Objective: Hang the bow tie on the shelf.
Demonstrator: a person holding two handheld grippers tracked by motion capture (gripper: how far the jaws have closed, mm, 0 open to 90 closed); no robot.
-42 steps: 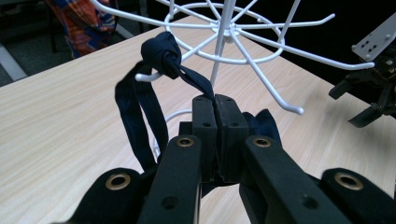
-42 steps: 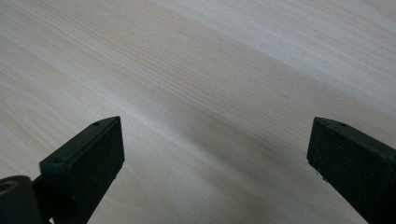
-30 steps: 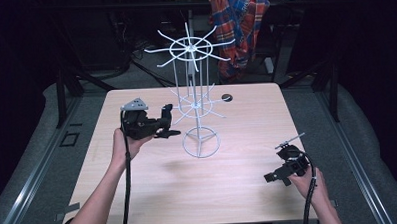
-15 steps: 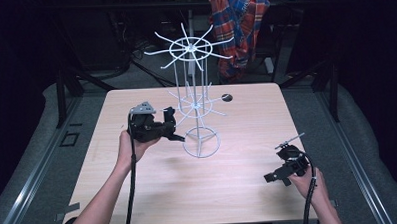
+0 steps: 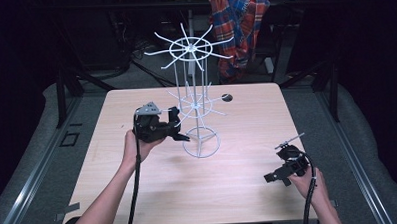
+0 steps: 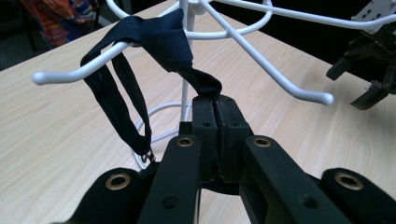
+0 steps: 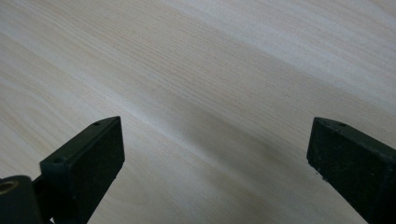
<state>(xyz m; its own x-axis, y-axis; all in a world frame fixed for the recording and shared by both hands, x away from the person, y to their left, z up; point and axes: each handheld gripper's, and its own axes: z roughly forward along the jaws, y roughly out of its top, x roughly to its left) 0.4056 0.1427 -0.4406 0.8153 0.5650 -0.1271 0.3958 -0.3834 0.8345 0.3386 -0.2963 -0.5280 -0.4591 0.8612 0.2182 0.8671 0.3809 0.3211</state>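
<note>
The left hand-held gripper (image 6: 215, 105) is clenching a dark strap (image 6: 159, 37) that is draping over a rack (image 5: 196, 104) arm above the desk (image 5: 239, 190). The right hand-held gripper (image 5: 275, 177) is hovering released, well apart.

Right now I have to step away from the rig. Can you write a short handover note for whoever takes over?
Left gripper: shut on one end of the dark strap, beside the white wire rack.
Right gripper: open, holding nothing, low over the table at its near right.
Done: strap draped over a lower rack arm, a loop hanging from it.
Left: probably let go of the strap and back the left gripper off.
</note>
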